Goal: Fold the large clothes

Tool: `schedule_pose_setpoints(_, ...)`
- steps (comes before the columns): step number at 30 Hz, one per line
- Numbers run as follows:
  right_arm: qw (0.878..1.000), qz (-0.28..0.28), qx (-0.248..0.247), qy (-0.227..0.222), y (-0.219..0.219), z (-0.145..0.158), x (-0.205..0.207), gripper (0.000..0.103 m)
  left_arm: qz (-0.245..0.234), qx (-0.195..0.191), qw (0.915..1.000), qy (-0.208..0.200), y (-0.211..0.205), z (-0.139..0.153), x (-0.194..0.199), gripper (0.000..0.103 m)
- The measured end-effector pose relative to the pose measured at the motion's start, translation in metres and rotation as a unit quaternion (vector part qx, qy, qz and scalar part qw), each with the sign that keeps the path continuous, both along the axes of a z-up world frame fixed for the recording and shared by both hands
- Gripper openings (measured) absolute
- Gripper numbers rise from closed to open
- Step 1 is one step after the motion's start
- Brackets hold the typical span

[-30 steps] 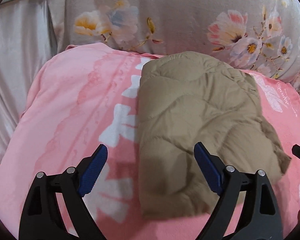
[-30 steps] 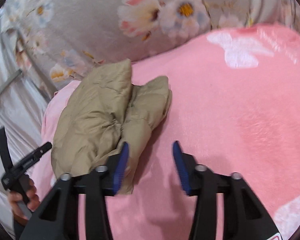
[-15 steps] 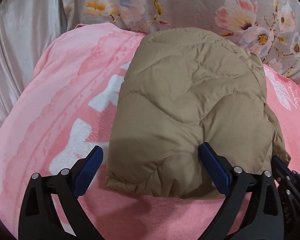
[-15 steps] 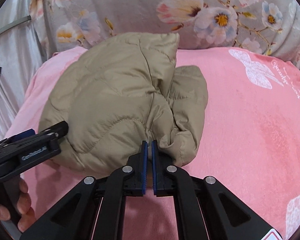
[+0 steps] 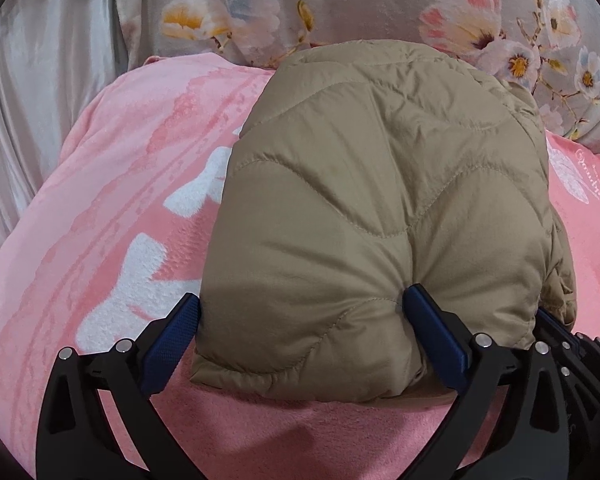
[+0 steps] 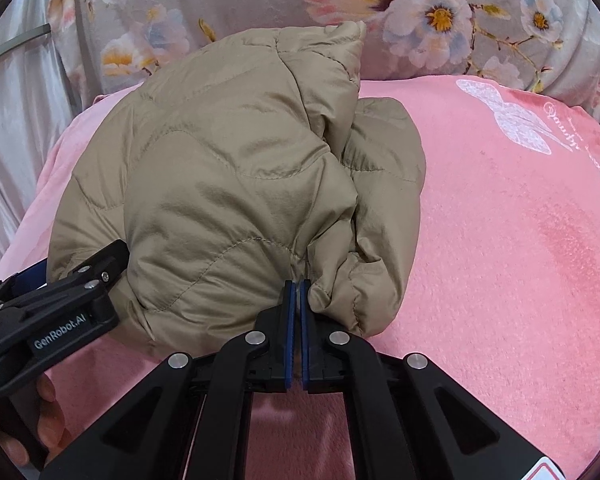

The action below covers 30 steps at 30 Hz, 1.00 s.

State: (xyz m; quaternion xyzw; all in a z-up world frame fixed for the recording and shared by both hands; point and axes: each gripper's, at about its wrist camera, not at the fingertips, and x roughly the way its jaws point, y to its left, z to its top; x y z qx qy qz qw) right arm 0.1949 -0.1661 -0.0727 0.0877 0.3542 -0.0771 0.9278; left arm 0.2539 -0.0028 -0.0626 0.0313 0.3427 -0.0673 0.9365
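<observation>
A tan quilted jacket (image 5: 360,180) lies folded into a puffy bundle on a pink blanket (image 5: 120,200). My left gripper (image 5: 302,300) straddles its near left corner. The jaws are opening wide, with the padded edge between them and the right finger dented into the fabric. My right gripper (image 6: 298,286) is shut on a thin fold at the near edge of the jacket (image 6: 220,180), where a bunched flap hangs to the right. The left gripper (image 6: 80,280) shows at the right wrist view's left edge. The right gripper's black body (image 5: 572,344) shows low on the right in the left wrist view.
Grey floral fabric (image 5: 360,0) rises behind the blanket, with a silvery drape (image 5: 28,100) on the left. The pink blanket (image 6: 500,240) stretches bare to the right of the jacket. A person's hand (image 6: 48,396) holds the left gripper.
Both grippers came down and closer to the jacket's near edge. The right jaws went from open to shut on a fold. The left jaws now straddle the jacket's corner.
</observation>
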Motion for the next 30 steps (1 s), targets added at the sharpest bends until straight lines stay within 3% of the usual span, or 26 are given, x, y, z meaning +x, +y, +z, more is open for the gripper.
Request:
schedule_pose_setpoints(13,1.0,-0.007,-0.028,0.005,0.01,-0.002,0.003,0.001,0.003,0.011,0.9999,-0.007,-0.004,-0.005,-0.001,0.098)
schedule_pose_setpoints(30,1.0,-0.009,-0.023,0.004,0.011,-0.002,0.004,0.001,0.006,0.02,0.9998,-0.005,-0.006,-0.006,0.001,0.098)
